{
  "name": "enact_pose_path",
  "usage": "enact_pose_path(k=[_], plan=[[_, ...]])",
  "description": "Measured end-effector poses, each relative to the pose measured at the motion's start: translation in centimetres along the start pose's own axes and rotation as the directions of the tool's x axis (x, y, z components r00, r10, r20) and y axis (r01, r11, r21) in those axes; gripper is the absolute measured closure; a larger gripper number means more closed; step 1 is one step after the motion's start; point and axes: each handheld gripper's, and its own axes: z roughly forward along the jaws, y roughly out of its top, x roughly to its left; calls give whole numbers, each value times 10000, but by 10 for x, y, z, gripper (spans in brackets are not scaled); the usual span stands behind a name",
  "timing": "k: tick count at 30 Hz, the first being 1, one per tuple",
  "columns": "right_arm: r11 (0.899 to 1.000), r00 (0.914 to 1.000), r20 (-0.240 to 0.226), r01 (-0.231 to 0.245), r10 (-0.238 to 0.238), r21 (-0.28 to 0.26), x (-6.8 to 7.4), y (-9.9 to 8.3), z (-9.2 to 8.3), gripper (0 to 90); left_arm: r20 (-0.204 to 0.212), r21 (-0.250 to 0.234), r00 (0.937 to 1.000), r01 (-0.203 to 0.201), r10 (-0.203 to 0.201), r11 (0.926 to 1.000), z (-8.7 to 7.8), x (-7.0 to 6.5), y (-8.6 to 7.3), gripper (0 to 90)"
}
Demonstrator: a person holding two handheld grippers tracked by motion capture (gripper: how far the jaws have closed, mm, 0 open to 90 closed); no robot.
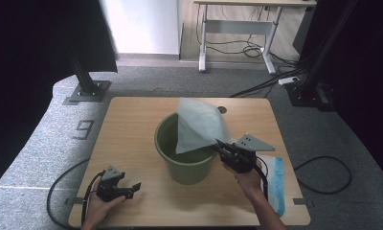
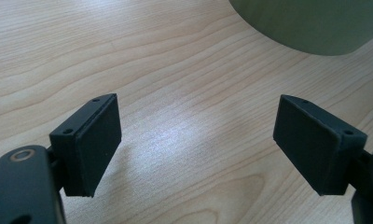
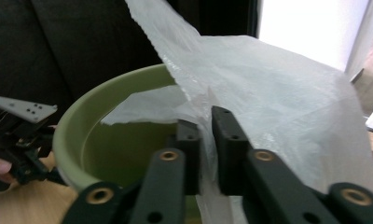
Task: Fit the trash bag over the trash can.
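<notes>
Right now my right gripper (image 1: 219,143) sits at the near right rim of the green bucket (image 1: 185,167), which stands about midway across the table (image 1: 132,124), a little nearer the far edge than the near one. Its two jaws are close together with a thin fold of the clear plastic bag (image 1: 199,125) between them; in the right gripper view the film (image 3: 268,107) runs down through the narrow gap, so I read it as a pinch on the bag, though a sliver of space shows between the pads. From that pinch the bag rises as a stiff, tilted sheet over the bucket's far right side, its lower edge dipping inside the rim (image 3: 105,93).

My left gripper (image 1: 125,188) is well apart from all that, low by the table's near left corner, held in my left hand (image 1: 101,208). Its fingers (image 2: 93,144) are spread wide with nothing between them but bare wood grain, and the bucket's curved wall (image 2: 310,23) shows farther off, beyond the jaws.

Near the right edge of the table, just beside my right forearm, lies a flat stack of blue and white bags (image 1: 277,184).
</notes>
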Motion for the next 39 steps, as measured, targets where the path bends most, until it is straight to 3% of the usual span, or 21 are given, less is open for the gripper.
enact_pose_path(k=[4,7,12,15,23,27,32,34,37,38,39], plan=[[9998,9999,-127,103,-106,-175,5,-7,-7,515,27,-11,10000,-4,4,10000,1,0,0,151],[9980,9991,397,194,-170,-607,8,-11,-19,370,169,-95,9998,76,-75,9999,1,-3,1,151],[9983,9992,397,-31,54,-582,6,-24,-36,291,128,-180,9999,-102,104,9998,1,-10,6,151],[9990,9963,852,158,-121,-426,2,-41,-45,263,81,-273,9999,-66,68,9996,0,-12,8,151],[9985,9843,1761,-234,145,486,-12,-89,-56,243,21,-492,10000,-9,10,9988,-1,-15,11,153],[9935,9728,2318,-235,-29,1110,-19,-108,-50,310,-108,-659,9999,-57,50,9978,-2,-18,12,165],[9910,9680,2480,61,-393,1335,-26,-114,-47,705,-93,-794,9999,-72,65,9968,-3,-20,14,171],[9931,9626,2670,157,-466,1165,-28,-111,-50,798,-69,-794,9999,-107,102,9968,-3,-21,14,171],[9972,9520,2991,506,-646,543,-29,-101,-59,856,-88,-877,9999,-127,120,9961,-5,-22,15,175],[9974,9474,3121,629,-712,365,-29,-97,-62,859,-79,-921,9999,-124,117,9957,-6,-23,16,177],[9964,9375,3382,851,-821,60,-28,-91,-66,859,-100,-969,9999,-141,132,9952,-6,-24,17,179]])
